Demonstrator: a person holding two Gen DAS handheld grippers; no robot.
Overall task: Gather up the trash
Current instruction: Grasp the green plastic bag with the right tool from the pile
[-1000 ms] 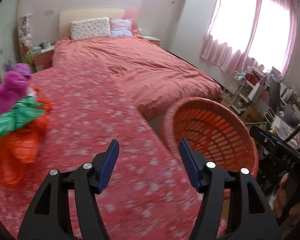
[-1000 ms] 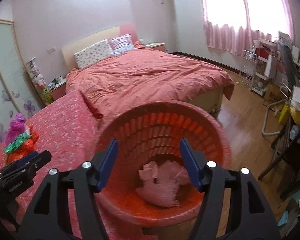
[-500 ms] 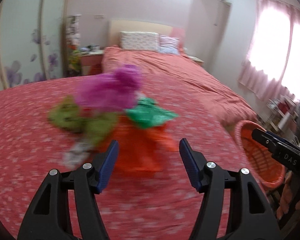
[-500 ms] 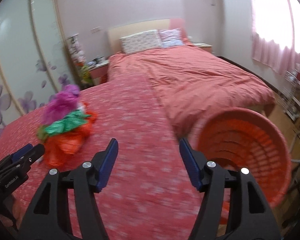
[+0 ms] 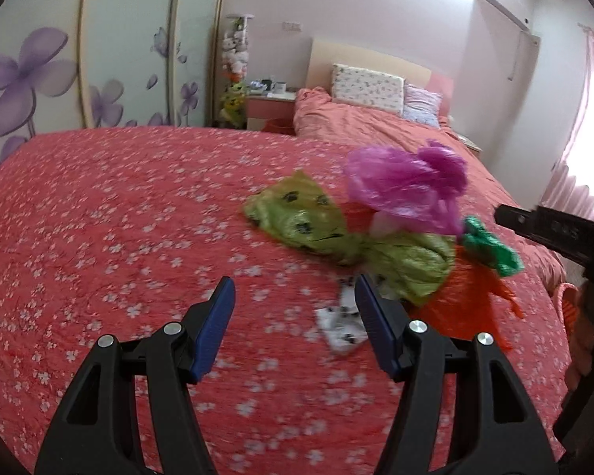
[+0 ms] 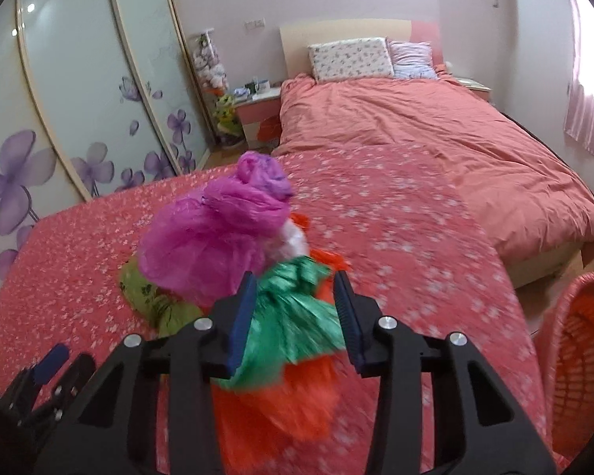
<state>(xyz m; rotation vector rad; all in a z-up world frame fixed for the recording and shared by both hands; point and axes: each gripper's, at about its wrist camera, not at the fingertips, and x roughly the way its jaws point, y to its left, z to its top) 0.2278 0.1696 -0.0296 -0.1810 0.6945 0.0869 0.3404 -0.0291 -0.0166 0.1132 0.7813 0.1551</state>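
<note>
A heap of crumpled plastic bags lies on the red flowered bedspread (image 5: 99, 217): a purple bag (image 5: 408, 182) on top, a yellow-green bag (image 5: 309, 217), a green bag (image 5: 491, 245), an orange bag (image 5: 455, 301) and a white printed scrap (image 5: 340, 320). My left gripper (image 5: 295, 324) is open and empty, just short of the scrap. My right gripper (image 6: 295, 316) is open with its fingers on either side of the green bag (image 6: 297, 316), above the orange bag (image 6: 281, 407) and next to the purple bag (image 6: 217, 229). The orange laundry basket (image 6: 574, 356) stands at the right.
A second bed with a pink duvet (image 6: 435, 126) and pillows (image 6: 352, 57) lies beyond. A nightstand (image 6: 257, 107) with small items and a flowered sliding wardrobe (image 6: 79, 99) stand at the left. The right gripper shows at the left wrist view's right edge (image 5: 554, 229).
Both grippers swung left, away from the basket and onto the bag heap. The right gripper came up close around the green bag. The left gripper neared the white scrap.
</note>
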